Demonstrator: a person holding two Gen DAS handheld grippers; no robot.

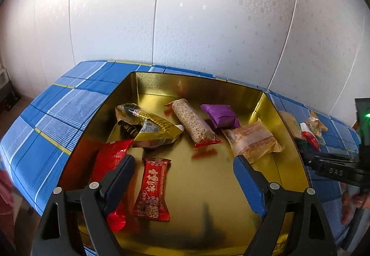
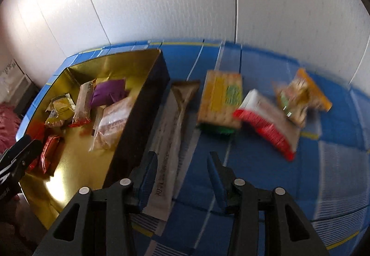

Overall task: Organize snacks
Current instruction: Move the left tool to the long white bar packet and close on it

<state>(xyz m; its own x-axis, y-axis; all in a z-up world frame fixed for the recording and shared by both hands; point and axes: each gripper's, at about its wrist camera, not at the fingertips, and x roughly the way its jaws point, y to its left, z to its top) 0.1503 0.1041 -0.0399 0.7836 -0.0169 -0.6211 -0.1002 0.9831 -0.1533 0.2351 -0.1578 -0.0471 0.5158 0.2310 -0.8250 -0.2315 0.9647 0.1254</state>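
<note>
Four snacks lie outside the gold tin (image 2: 138, 103); right gripper (image 2: 182, 177), jaws parted and empty, next must close on the long pale wrapper (image 2: 168, 140) beside it, left gripper (image 1: 185, 177) wide open over the tin

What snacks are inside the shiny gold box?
Inside the gold box: two red packets, a yellow packet, a seed bar, a purple packet and a clear cracker bag. The near corners are hidden.

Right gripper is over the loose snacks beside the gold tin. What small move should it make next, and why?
Probably lower the right gripper and close on the long pale wrapped bar lying on the blue checked cloth against the gold tin's dark outer wall. The fingers stand apart with nothing held, and that bar is the nearest snack outside the tin.
</note>
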